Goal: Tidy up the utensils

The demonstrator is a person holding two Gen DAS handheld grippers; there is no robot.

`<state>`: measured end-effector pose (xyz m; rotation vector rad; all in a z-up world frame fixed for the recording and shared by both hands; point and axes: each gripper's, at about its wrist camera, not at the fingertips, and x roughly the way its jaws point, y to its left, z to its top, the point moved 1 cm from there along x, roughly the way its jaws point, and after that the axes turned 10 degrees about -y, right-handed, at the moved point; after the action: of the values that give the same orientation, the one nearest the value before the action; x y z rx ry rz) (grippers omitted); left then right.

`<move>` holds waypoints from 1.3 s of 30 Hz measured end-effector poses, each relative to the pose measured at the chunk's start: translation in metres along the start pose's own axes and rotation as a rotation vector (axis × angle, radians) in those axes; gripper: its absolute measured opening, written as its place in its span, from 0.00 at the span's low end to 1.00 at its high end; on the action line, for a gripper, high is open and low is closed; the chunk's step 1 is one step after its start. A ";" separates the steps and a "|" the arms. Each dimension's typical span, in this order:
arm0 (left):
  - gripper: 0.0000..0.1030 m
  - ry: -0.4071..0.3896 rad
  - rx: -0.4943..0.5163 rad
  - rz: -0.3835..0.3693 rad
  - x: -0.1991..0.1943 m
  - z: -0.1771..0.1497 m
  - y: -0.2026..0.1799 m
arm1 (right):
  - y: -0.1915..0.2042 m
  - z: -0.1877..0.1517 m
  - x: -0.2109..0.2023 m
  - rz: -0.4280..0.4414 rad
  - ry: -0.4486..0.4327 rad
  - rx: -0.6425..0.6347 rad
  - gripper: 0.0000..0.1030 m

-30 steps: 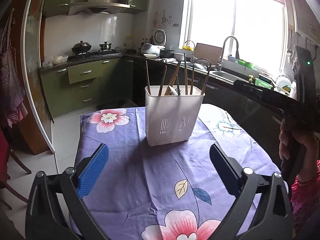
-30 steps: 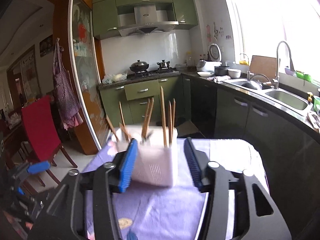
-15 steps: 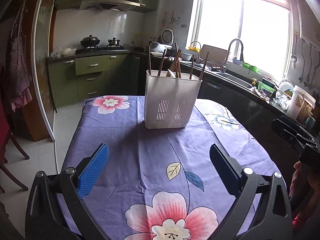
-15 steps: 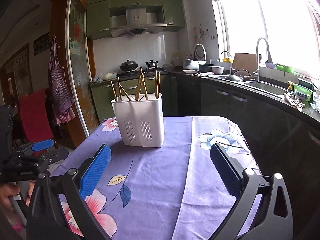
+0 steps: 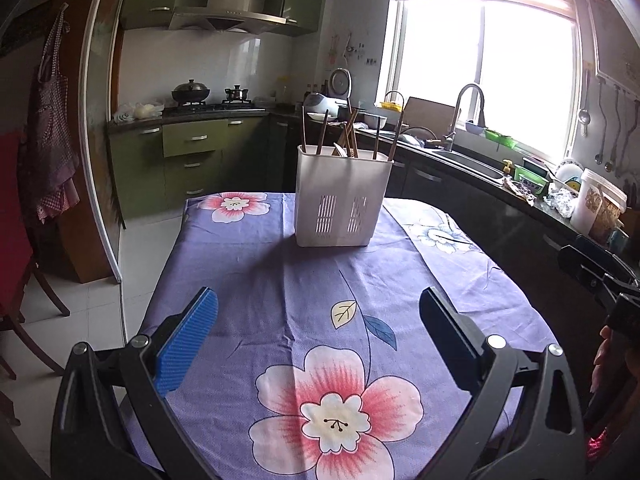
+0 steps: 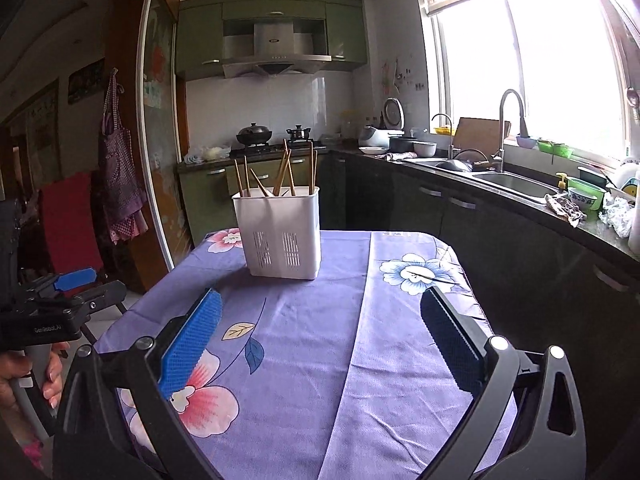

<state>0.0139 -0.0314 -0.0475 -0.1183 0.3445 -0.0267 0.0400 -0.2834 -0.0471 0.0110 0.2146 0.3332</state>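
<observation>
A white slotted utensil holder (image 5: 342, 198) (image 6: 282, 232) stands upright at the far end of the table, with several wooden chopsticks (image 5: 352, 132) (image 6: 282, 170) sticking out of its top. My left gripper (image 5: 318, 314) hangs open over the near part of the purple flowered tablecloth (image 5: 280, 288), well short of the holder, nothing between its fingers. My right gripper (image 6: 320, 314) is also open and empty above the cloth (image 6: 320, 340), the holder ahead and slightly left. The left gripper's body (image 6: 60, 304) shows at the left edge of the right wrist view, held by a hand.
A dark kitchen counter with sink and tap (image 6: 508, 176) runs along the right, close to the table edge. A red chair (image 6: 68, 224) stands left of the table. A stove with pots (image 5: 204, 98) lies beyond. Jars and bowls (image 5: 596, 204) crowd the counter.
My right gripper opened off the holder and drew back from it. Both grippers pulled away toward the near end of the table, so the holder now looks smaller and farther.
</observation>
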 end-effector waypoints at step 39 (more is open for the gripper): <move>0.93 -0.023 0.009 0.001 -0.026 -0.004 -0.004 | 0.011 0.006 -0.020 0.034 -0.002 0.006 0.95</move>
<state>-0.0119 -0.0348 -0.0425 -0.1094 0.3218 -0.0257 0.0191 -0.2794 -0.0365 0.0209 0.2133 0.3666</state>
